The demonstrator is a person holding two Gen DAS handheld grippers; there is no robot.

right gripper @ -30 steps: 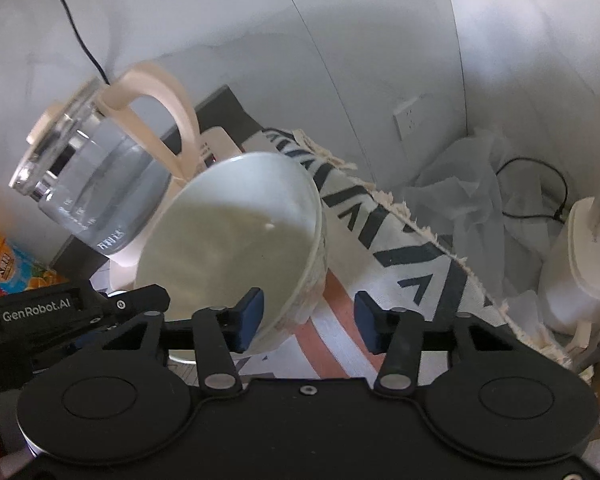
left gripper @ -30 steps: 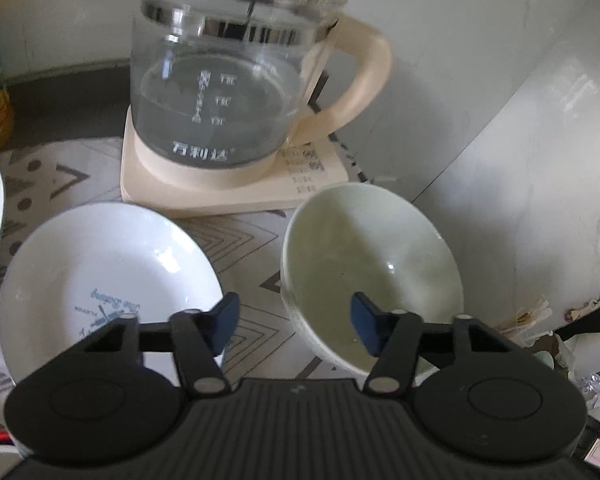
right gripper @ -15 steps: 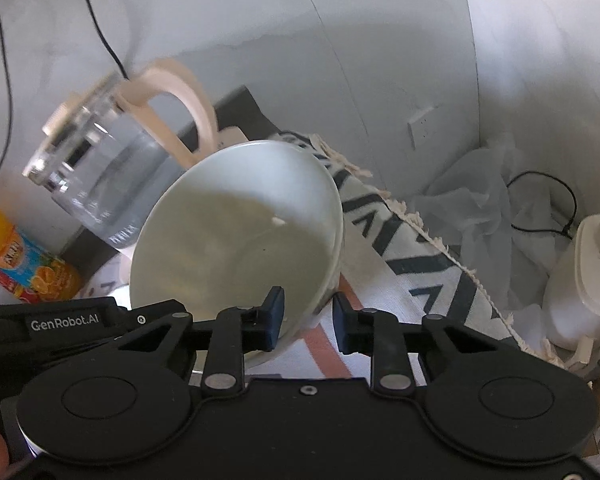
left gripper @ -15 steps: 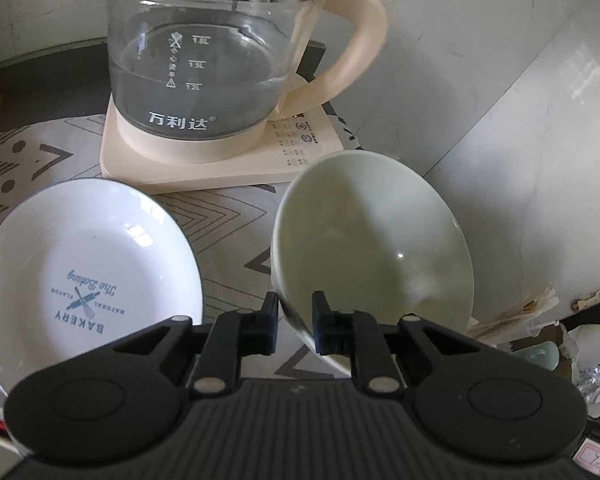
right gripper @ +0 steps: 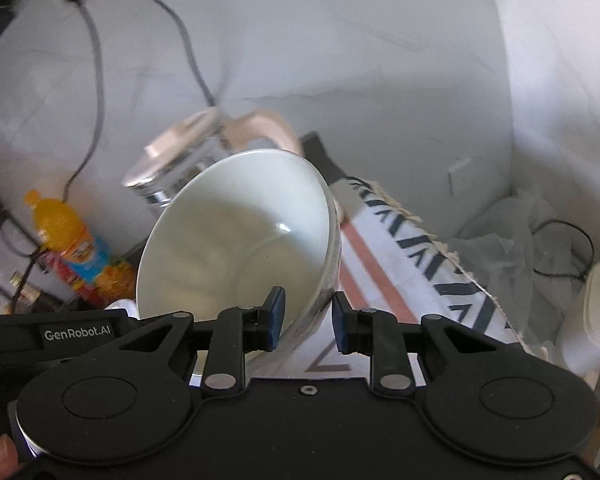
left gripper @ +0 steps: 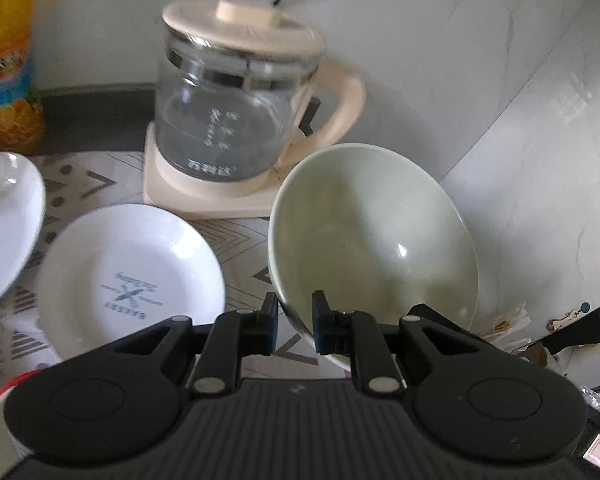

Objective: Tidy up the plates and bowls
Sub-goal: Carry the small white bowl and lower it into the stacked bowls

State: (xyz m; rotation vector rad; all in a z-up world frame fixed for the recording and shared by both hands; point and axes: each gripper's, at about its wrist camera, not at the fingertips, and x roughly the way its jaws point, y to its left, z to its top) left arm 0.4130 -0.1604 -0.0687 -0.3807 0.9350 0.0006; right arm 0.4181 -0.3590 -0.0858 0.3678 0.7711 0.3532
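Note:
A pale green bowl [left gripper: 374, 236] hangs tilted above the patterned cloth, held by both grippers. My left gripper [left gripper: 294, 320] is shut on its near left rim. My right gripper [right gripper: 306, 318] is shut on its right rim, and the bowl [right gripper: 236, 236] fills the middle of the right wrist view. A white plate with blue print [left gripper: 130, 274] lies on the cloth to the left of the bowl. A second white plate [left gripper: 6, 224] lies at the far left edge.
A glass kettle with a cream lid [left gripper: 240, 120] stands on its cream base behind the plate and bowl. An orange drink bottle [left gripper: 6, 60] stands at the back left. The cloth's fringed edge [right gripper: 440, 248] drops off to the right, near a wall.
Both grippers closed on the bowl's rim about half a second ago. Since then the bowl has been lifted and drawn back from the kettle.

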